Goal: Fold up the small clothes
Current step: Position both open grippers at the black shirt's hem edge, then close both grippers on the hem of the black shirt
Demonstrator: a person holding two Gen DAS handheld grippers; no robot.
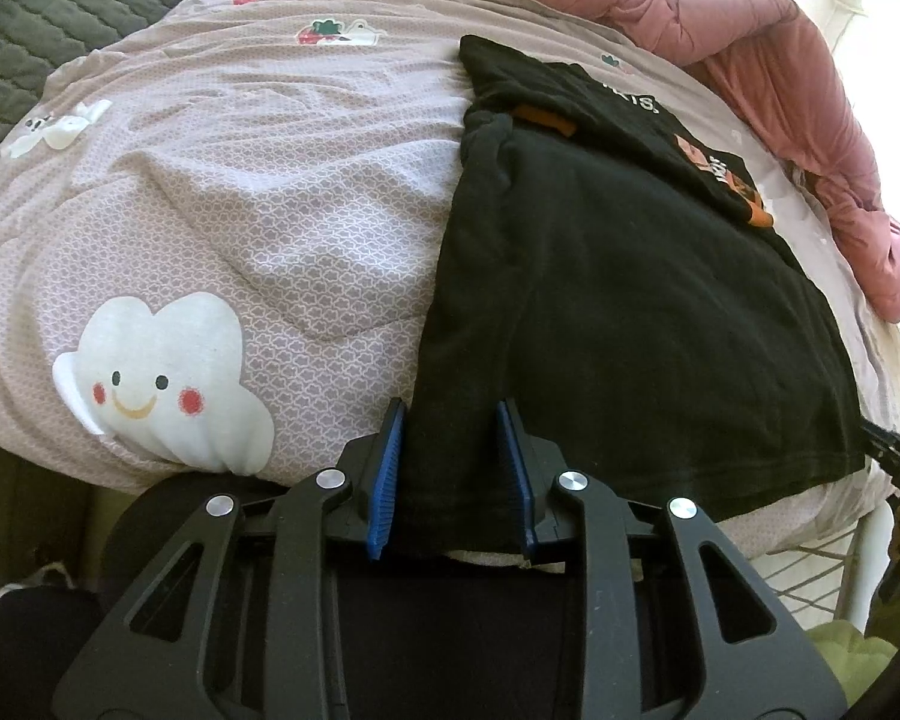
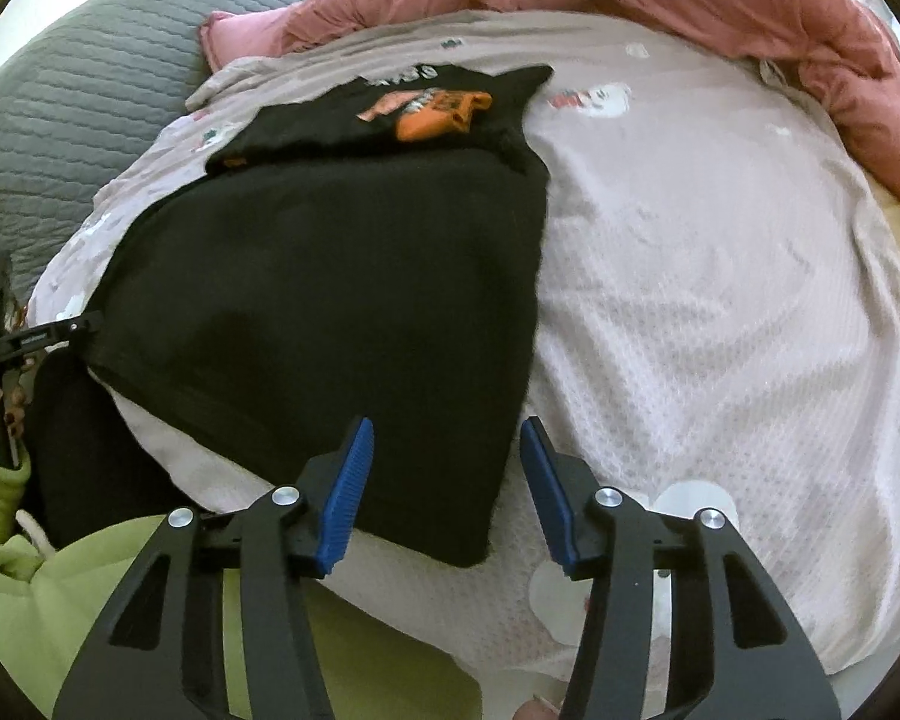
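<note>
Left gripper (image 1: 456, 468) and right gripper (image 2: 447, 480), both spread, straddle my soft black shirt's (image 1: 630, 300) near corners on the wrinkled patterned sheet (image 1: 270, 210).

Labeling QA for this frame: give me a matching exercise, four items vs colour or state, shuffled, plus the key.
Items:
1. T-shirt
2. Bedsheet
3. Padded jacket
4. Left gripper

Descriptions:
A. Salmon pink, bunched at the far edge of the bed
B. Black, partly folded, orange print showing
C. Jaws apart, shirt corner between them
D. Pale pink, smiling cloud print

Pairs: 1-B, 2-D, 3-A, 4-C
</note>
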